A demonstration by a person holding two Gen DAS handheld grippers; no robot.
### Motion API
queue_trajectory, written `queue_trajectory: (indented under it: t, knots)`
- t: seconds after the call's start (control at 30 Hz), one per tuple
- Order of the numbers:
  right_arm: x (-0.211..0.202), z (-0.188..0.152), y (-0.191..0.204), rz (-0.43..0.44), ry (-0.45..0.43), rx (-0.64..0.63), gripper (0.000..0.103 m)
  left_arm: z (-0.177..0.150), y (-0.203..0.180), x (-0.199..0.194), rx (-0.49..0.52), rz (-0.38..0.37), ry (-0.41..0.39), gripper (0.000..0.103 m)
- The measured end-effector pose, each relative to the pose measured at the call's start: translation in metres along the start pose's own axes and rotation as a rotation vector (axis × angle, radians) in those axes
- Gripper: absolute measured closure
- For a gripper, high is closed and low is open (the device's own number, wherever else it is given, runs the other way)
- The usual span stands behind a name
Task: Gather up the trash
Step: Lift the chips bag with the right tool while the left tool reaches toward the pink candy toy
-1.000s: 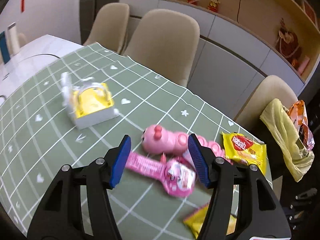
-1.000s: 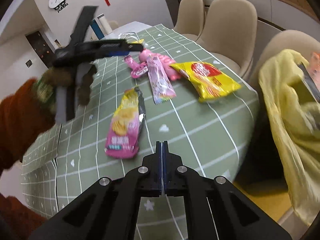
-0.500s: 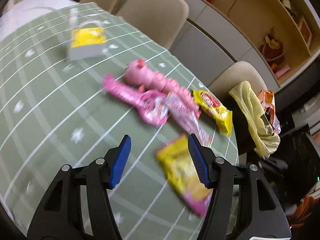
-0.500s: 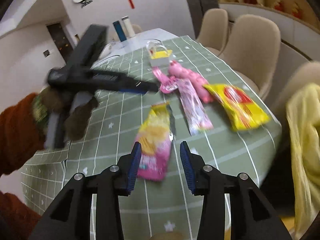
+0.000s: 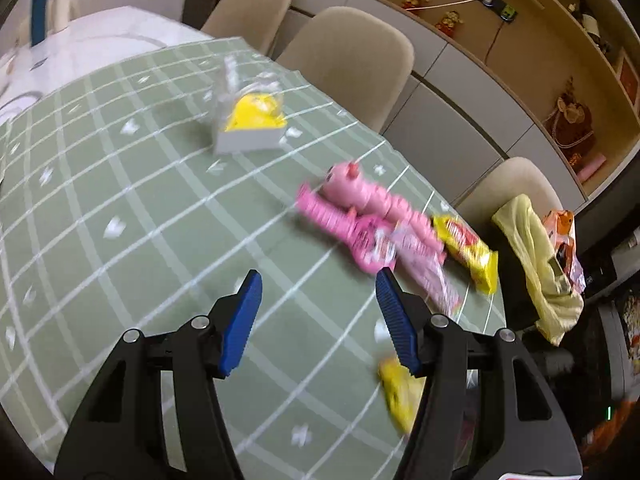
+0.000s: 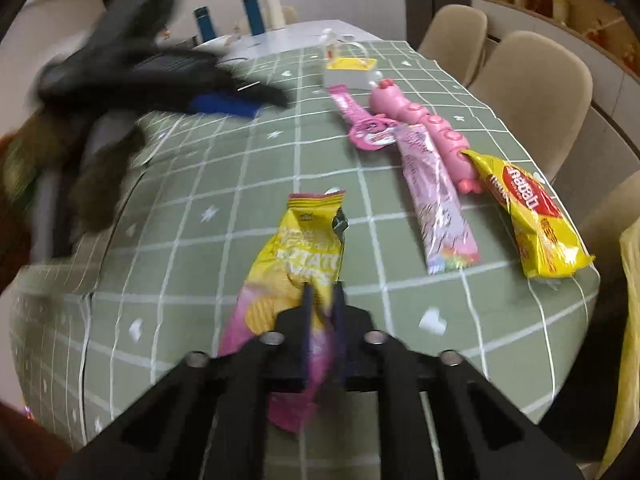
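A yellow and pink chips bag [image 6: 298, 264] lies on the green checked tablecloth [image 6: 240, 184]. My right gripper [image 6: 322, 300] has its fingers closed around the bag's near end. A pink wrapper [image 6: 436, 200] and a yellow and red snack bag [image 6: 528, 216] lie to the right. My left gripper [image 5: 318, 312] is open and empty above the cloth; it shows blurred in the right wrist view [image 6: 224, 102]. The chips bag [image 5: 398, 392] peeks out behind its right finger. A yellow trash bag [image 5: 536, 264] hangs on a chair.
A pink caterpillar toy [image 6: 424, 124], a pink toy watch [image 6: 360, 124] and a white box with yellow contents [image 5: 252, 124] sit on the table. Beige chairs [image 5: 352, 60] line the far side. Bottles [image 6: 254, 12] stand at the back.
My right gripper has closed from open onto the chips bag's near end. My left gripper has pulled back from the wrappers and stayed open.
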State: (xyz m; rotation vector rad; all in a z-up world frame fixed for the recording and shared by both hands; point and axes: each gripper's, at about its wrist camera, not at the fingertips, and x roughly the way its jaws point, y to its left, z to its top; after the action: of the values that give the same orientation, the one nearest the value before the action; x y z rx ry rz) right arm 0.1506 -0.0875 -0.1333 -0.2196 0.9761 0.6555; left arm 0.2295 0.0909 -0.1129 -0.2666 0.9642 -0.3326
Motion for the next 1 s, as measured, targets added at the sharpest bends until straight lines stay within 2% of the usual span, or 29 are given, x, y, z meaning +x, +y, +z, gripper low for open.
queue_trajectory:
  t: [0.1, 0.17, 0.33, 0.43, 0.5, 0.6, 0.7, 0.77, 0.8, 0.9, 0.97, 1.0]
  knots:
    - [-0.024, -0.016, -0.009, -0.028, -0.023, 0.052, 0.100, 0.024, -0.007, 0.019, 0.018, -0.013, -0.023, 0.047]
    - [-0.045, -0.028, -0.026, -0.064, -0.052, 0.133, 0.100, 0.040, -0.012, 0.032, 0.046, -0.007, -0.032, 0.047]
    - [-0.090, -0.055, -0.065, -0.123, -0.108, 0.321, 0.100, 0.053, -0.008, 0.067, 0.047, -0.023, 0.059, 0.047]
    - [-0.102, -0.067, -0.081, -0.148, -0.124, 0.389, 0.100, 0.042, -0.007, 0.069, 0.061, -0.027, 0.085, 0.047]
    - [-0.104, -0.073, -0.087, -0.154, -0.126, 0.415, 0.100, 0.029, -0.011, 0.061, 0.074, -0.073, 0.102, 0.047]
    - [-0.101, -0.074, -0.089, -0.146, -0.123, 0.435, 0.100, 0.008, -0.025, 0.052, 0.096, -0.148, 0.168, 0.047]
    - [-0.100, -0.071, -0.083, -0.147, -0.125, 0.416, 0.100, -0.020, -0.049, 0.038, 0.197, -0.228, 0.230, 0.047]
    - [-0.101, -0.070, -0.076, -0.152, -0.128, 0.386, 0.100, -0.029, -0.058, 0.025, 0.238, -0.246, 0.219, 0.047]
    - [-0.102, -0.070, -0.074, -0.151, -0.128, 0.373, 0.100, -0.028, -0.059, 0.020, 0.245, -0.229, 0.201, 0.047]
    - [-0.099, -0.068, -0.070, -0.143, -0.124, 0.361, 0.100, -0.009, -0.052, 0.017, 0.218, -0.095, 0.112, 0.047]
    - [-0.098, -0.068, -0.069, -0.143, -0.119, 0.361, 0.100, 0.008, -0.041, 0.027, 0.146, 0.037, 0.071, 0.047]
    - [-0.100, -0.070, -0.068, -0.143, -0.119, 0.360, 0.100, 0.016, -0.034, 0.034, 0.099, 0.059, 0.066, 0.047]
